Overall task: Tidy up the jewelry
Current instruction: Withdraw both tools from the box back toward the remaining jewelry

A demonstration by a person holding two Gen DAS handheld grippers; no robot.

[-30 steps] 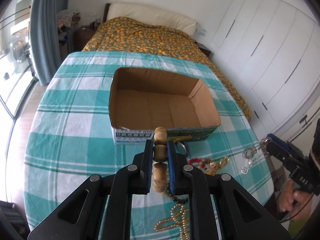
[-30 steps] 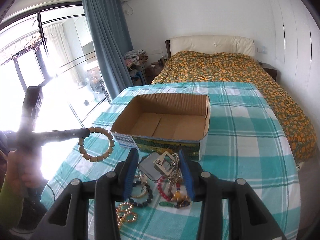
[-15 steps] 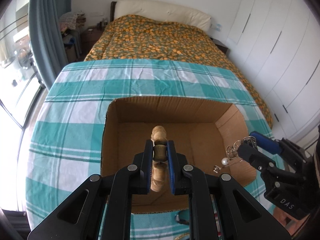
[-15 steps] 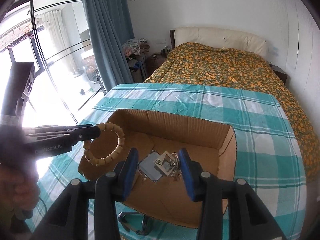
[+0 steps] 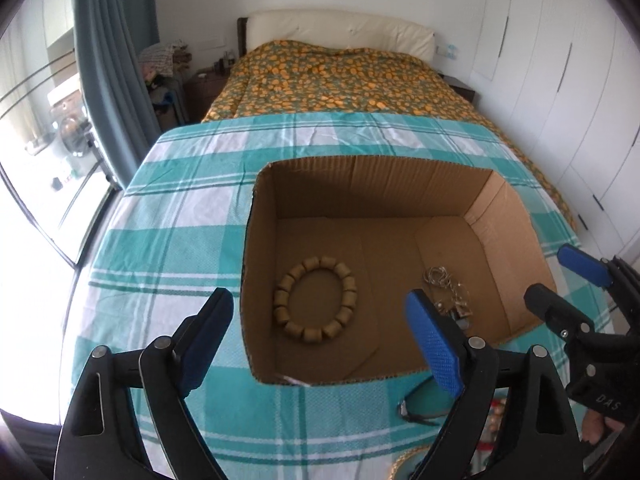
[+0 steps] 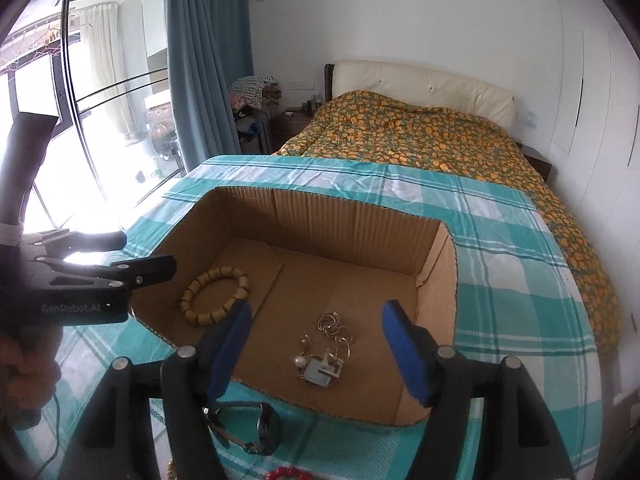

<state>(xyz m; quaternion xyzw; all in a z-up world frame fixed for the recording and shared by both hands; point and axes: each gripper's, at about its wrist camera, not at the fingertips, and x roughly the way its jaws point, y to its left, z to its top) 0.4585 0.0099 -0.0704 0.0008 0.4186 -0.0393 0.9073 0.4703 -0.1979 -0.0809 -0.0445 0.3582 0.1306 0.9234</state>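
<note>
An open cardboard box (image 5: 376, 164) (image 6: 320, 196) stands on the teal checked tablecloth. A wooden bead bracelet (image 5: 282, 298) (image 6: 220, 272) lies flat on its floor at the left. A tangle of metal rings with a pearl and a small square piece (image 5: 446, 288) (image 6: 324, 364) lies on the floor at the right. My left gripper (image 5: 320, 298) (image 6: 146, 252) hangs above the bracelet, its jaws opening with nothing between them. My right gripper (image 6: 316, 308) (image 5: 554, 276) hangs over the metal tangle, jaws opening, also holding nothing.
A dark wristwatch (image 6: 264, 428) (image 5: 416, 404), red beads (image 6: 288, 472) and gold beads (image 5: 400, 464) lie on the cloth in front of the box. A bed (image 5: 340, 76) stands beyond the table, a window with a curtain (image 6: 200, 60) on the left, white wardrobes (image 5: 560, 60) on the right.
Both grippers moved forward and down over the box and opened. The wooden bracelet left the left jaws and the metal tangle left the right jaws; both now lie on the box floor.
</note>
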